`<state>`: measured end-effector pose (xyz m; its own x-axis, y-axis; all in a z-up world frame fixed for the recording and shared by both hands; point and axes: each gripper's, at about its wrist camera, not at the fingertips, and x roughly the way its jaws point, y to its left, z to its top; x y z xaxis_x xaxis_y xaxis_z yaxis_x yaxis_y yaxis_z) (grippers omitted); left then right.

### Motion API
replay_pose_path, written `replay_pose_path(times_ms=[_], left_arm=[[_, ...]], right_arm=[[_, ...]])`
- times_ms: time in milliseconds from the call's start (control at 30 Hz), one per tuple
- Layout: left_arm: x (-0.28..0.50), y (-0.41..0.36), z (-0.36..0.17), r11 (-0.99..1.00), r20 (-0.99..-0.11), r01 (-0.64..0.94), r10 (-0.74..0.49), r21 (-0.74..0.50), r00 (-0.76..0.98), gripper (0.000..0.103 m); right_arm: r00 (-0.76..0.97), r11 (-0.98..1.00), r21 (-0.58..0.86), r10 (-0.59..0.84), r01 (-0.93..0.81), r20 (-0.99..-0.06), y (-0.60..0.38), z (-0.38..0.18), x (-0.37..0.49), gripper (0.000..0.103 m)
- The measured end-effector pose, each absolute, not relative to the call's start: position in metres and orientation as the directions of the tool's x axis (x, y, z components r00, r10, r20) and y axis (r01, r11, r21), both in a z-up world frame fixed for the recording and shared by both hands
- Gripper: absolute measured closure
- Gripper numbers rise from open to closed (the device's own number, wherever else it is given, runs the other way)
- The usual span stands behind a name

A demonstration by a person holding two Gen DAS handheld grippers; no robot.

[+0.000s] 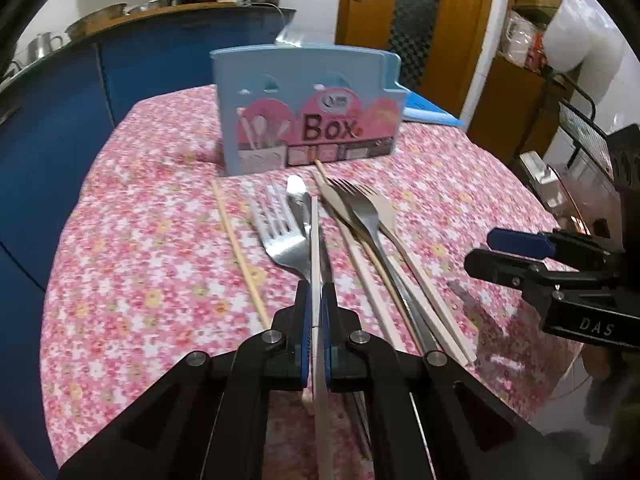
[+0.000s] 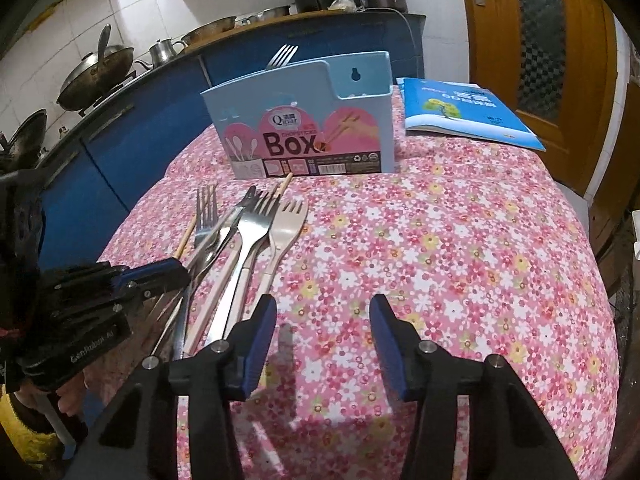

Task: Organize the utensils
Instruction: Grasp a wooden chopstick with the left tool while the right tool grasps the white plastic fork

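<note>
- Pale blue utensil box, labelled "Box", stands upright on the floral worktop, one steel fork inside.
- Forks, chopsticks and a knife lie heaped just before it.
- One pale chopstick sits pinched in the left tool.

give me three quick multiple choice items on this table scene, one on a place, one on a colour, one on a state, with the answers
1. Where does the blue booklet lie?
A. right of the light blue plastic utensil box
B. inside the box
C. under the forks

2. What colour is the floral tablecloth?
A. green
B. mostly pink
C. plain white

3. What is the left gripper doing?
A. standing wide open
B. shut on a slim white chopstick
C. holding the box

Answers:
1 A, the right wrist view shows it beside the box's right side.
2 B, pink ground with small flowers.
3 B, its blue fingers press the chopstick from both sides.
</note>
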<state>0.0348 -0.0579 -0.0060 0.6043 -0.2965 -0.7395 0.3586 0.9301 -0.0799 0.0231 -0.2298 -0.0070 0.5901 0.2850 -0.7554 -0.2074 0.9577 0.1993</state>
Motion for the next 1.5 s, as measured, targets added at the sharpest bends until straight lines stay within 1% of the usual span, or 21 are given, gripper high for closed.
replay_pose_path(times_ms=[167,233,500,600,733,867,933,967,1067,1133,1300,1500], left_arm=[[0.035,-0.042,0.004,0.949,-0.735,0.309,-0.248,-0.054,0.632,0.1],[0.037,-0.034,0.006,0.957,-0.739,0.286,-0.223,-0.043,0.636,0.1],[0.052,-0.01,-0.008,0.976,-0.804,0.214,-0.163,-0.046,0.572,0.1],[0.056,-0.005,-0.012,0.978,-0.829,0.207,-0.148,-0.041,0.538,0.1],[0.06,-0.005,-0.016,0.976,-0.853,0.216,-0.147,-0.041,0.501,0.099],[0.064,-0.012,-0.017,0.97,-0.876,0.243,-0.123,-0.006,0.467,0.098],[0.067,-0.015,-0.016,0.966,-0.887,0.258,-0.111,0.009,0.447,0.098],[0.068,-0.015,-0.016,0.964,-0.892,0.264,-0.108,0.013,0.438,0.098],[0.075,-0.021,-0.016,0.951,-0.914,0.306,-0.087,0.042,0.395,0.098],[0.08,-0.025,-0.015,0.942,-0.93,0.33,-0.07,0.056,0.36,0.098],[0.091,-0.023,-0.015,0.948,-0.946,0.318,-0.09,0.014,0.311,0.098],[0.086,-0.01,-0.009,0.954,-0.925,0.285,-0.186,-0.09,0.332,0.1]], right_arm=[[0.555,0.954,0.197,0.293,-0.227,-0.778,-0.223,-0.006,0.031,0.055],[0.529,0.951,0.197,0.297,-0.238,-0.795,-0.218,-0.007,0.037,0.059],[0.391,0.944,0.184,0.284,-0.275,-0.875,-0.196,-0.016,0.064,0.069],[0.369,0.943,0.161,0.266,-0.292,-0.891,-0.19,-0.014,0.069,0.071],[0.292,0.938,0.158,0.251,-0.309,-0.923,-0.18,-0.016,0.078,0.071],[0.248,0.936,0.13,0.217,-0.327,-0.944,-0.17,-0.017,0.086,0.073],[0.231,0.938,0.117,0.199,-0.327,-0.952,-0.166,-0.018,0.093,0.078],[0.219,0.938,0.118,0.196,-0.326,-0.956,-0.165,-0.018,0.096,0.079],[0.19,0.941,0.13,0.196,-0.313,-0.962,-0.163,-0.021,0.109,0.089],[0.167,0.942,0.151,0.208,-0.3,-0.964,-0.166,-0.022,0.116,0.092],[0.181,0.938,0.199,0.256,-0.284,-0.95,-0.175,-0.02,0.114,0.095],[0.245,0.932,0.238,0.307,-0.273,-0.92,-0.195,-0.01,0.096,0.095]])
